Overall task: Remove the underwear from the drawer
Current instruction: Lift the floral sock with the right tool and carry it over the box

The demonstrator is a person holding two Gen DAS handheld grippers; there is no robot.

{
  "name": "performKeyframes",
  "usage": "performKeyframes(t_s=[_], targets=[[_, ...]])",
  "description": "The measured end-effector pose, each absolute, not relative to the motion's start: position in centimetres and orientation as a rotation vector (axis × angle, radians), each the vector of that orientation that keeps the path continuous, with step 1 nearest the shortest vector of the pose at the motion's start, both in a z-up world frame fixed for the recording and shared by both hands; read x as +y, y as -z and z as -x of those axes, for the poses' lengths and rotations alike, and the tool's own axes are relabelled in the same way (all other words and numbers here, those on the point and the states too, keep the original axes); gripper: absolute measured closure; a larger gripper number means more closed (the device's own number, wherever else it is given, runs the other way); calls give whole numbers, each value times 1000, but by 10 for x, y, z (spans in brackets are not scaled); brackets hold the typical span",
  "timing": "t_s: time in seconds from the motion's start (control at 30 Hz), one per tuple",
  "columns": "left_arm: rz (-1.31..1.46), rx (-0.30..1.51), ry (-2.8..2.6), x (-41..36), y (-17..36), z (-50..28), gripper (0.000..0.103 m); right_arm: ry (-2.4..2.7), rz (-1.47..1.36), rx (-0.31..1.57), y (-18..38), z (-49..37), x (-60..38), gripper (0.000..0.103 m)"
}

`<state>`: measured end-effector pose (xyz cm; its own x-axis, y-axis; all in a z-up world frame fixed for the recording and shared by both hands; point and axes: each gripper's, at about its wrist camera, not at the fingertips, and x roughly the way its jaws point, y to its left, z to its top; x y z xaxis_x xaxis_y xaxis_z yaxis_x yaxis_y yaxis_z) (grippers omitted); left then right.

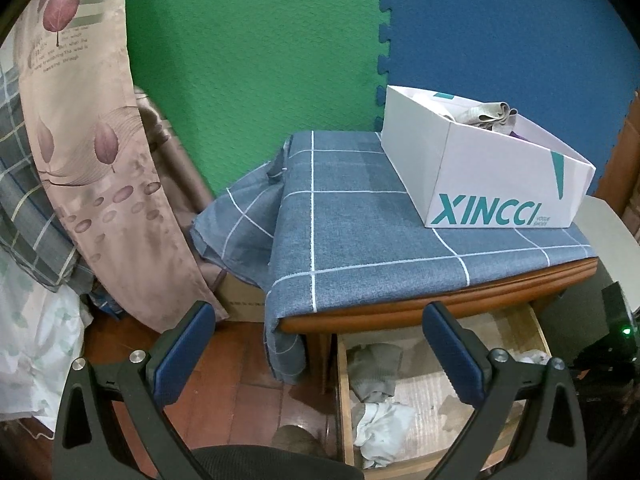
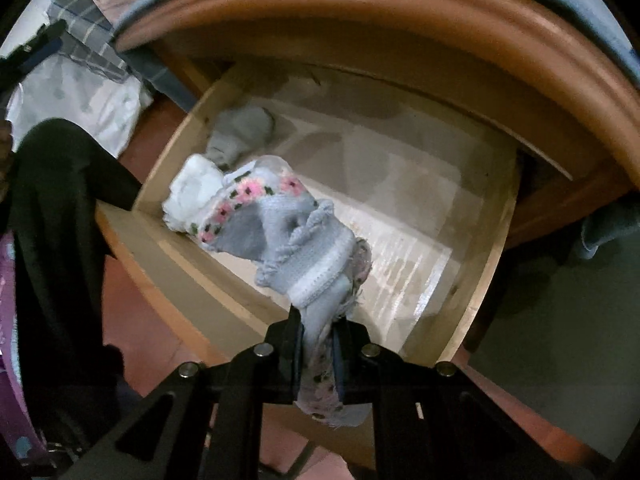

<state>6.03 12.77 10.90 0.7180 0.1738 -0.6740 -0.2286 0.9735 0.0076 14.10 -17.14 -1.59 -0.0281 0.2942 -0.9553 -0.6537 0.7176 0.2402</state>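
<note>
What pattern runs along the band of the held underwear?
Pink flowers with dark green leaves on the underwear, clearest in the right wrist view.

A wooden table (image 1: 420, 304) carries a blue-grey checked cloth (image 1: 360, 240) draped over its left edge, with a white shoe box (image 1: 492, 184) standing on the cloth at the right rear. Below, the open drawer (image 1: 344, 400) holds a grey garment (image 1: 378, 368) and a crumpled white one (image 1: 380, 428) on its pale bottom.
</note>
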Motion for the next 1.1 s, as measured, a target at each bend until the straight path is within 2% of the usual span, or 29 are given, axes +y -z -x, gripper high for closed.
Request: performKeyframes(t_s=[0.37, 0.77, 0.93, 1.1], targets=[[75, 735, -226, 128, -110, -58, 0, -796, 134, 1336, -34, -133, -197, 92], [76, 723, -227, 130, -111, -55, 0, -835, -9, 1080, -167, -156, -216, 92], [77, 715, -227, 130, -112, -54, 0, -809, 18, 970, -225, -193, -220, 92], [71, 709, -228, 128, -113, -54, 0, -782, 40, 932, -253, -243, -210, 92]])
